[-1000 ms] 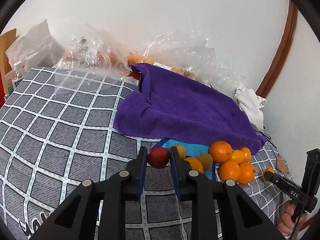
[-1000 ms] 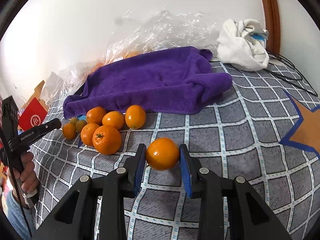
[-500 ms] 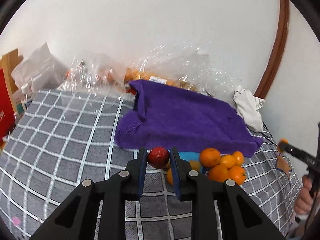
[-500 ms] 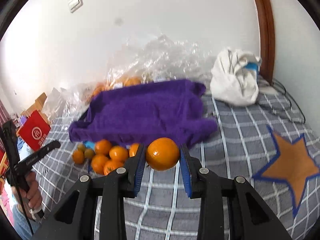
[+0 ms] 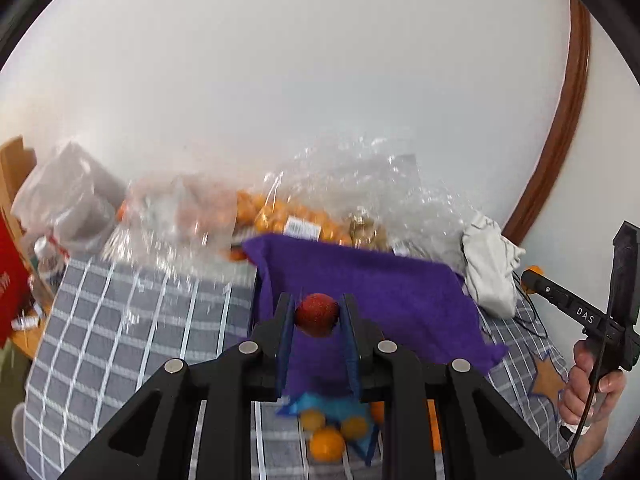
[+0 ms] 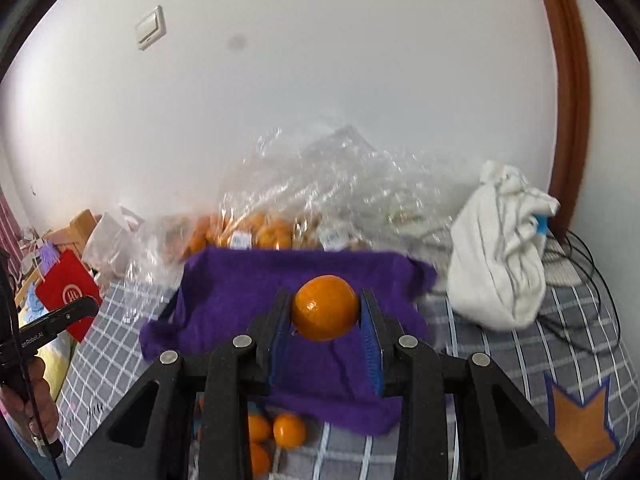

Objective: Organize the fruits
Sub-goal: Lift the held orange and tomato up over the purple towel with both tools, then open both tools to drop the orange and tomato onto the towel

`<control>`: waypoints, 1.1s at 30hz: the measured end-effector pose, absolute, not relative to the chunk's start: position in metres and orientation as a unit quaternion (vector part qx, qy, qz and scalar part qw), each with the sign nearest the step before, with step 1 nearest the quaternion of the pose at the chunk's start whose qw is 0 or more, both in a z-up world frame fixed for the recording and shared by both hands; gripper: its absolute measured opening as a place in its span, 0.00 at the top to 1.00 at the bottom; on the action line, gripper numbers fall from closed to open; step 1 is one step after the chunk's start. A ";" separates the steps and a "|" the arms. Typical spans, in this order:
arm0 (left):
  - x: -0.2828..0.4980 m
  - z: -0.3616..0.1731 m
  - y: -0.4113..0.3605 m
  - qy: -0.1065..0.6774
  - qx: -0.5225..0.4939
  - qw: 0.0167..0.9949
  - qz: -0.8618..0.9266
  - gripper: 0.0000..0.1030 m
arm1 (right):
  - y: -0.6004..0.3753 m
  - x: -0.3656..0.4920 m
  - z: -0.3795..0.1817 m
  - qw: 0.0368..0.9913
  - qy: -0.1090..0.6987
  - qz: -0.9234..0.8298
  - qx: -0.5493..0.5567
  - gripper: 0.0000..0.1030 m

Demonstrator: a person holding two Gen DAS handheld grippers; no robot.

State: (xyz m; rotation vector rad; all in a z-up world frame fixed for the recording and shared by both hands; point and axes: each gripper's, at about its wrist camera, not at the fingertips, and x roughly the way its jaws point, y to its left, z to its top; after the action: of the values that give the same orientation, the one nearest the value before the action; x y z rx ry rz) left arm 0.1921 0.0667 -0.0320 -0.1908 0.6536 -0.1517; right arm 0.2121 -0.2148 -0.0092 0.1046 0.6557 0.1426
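Observation:
My left gripper point(image 5: 317, 315) is shut on a small red fruit point(image 5: 317, 314) and holds it in the air over the purple towel point(image 5: 384, 292). My right gripper point(image 6: 325, 314) is shut on an orange point(image 6: 325, 313), also lifted over the purple towel point(image 6: 240, 304). Several loose oranges point(image 5: 327, 442) lie on the bed below my left fingers, partly hidden by them. They show under my right gripper too point(image 6: 288, 430). The right gripper's handle point(image 5: 580, 316) shows at the right of the left wrist view.
Clear plastic bags with more oranges point(image 5: 288, 216) lie against the wall behind the towel. A white bundled cloth point(image 6: 500, 264) and black cables point(image 6: 576, 256) sit at the right. A red bag point(image 6: 68, 292) and boxes stand left of the grey checked bedspread point(image 5: 120, 344).
Both grippers rose from the bedspread with their fruit and moved toward the towel. The loose oranges dropped low in both views.

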 end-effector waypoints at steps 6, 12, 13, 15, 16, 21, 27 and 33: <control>0.242 -0.026 0.057 0.320 -0.102 0.938 -0.084 0.79 | -0.218 0.262 -0.006 0.941 0.325 0.062 0.069 0.68; 0.287 -0.046 0.047 0.323 -0.098 0.938 -0.074 0.79 | -0.223 0.307 -0.030 0.928 0.356 0.063 0.085 0.68; 0.294 -0.051 0.046 0.327 -0.100 0.937 -0.071 0.79 | -0.223 0.313 -0.037 0.926 0.363 0.063 0.085 0.68; 0.309 -0.061 0.046 0.340 -0.111 0.931 -0.070 0.79 | -0.223 0.321 -0.051 0.921 0.376 0.058 0.082 0.68; 0.316 -0.069 0.046 0.349 -0.112 0.928 -0.069 0.79 | -0.224 0.325 -0.060 0.918 0.384 0.056 0.079 0.68; 0.340 -0.107 0.050 0.392 -0.100 0.913 -0.048 0.79 | -0.222 0.345 -0.095 0.899 0.433 0.039 0.051 0.68; 0.355 -0.136 0.051 0.437 -0.095 0.893 -0.051 0.79 | -0.222 0.359 -0.128 0.877 0.479 0.028 0.037 0.68; 0.359 -0.150 0.048 0.459 -0.082 0.883 -0.046 0.79 | -0.220 0.364 -0.142 0.866 0.499 0.019 0.020 0.68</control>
State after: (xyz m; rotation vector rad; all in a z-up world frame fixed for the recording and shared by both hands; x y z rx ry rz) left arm 0.3595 0.0481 -0.1501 -0.1710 0.9562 -0.0967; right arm 0.3640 -0.2201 -0.1420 0.0428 1.0449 0.0406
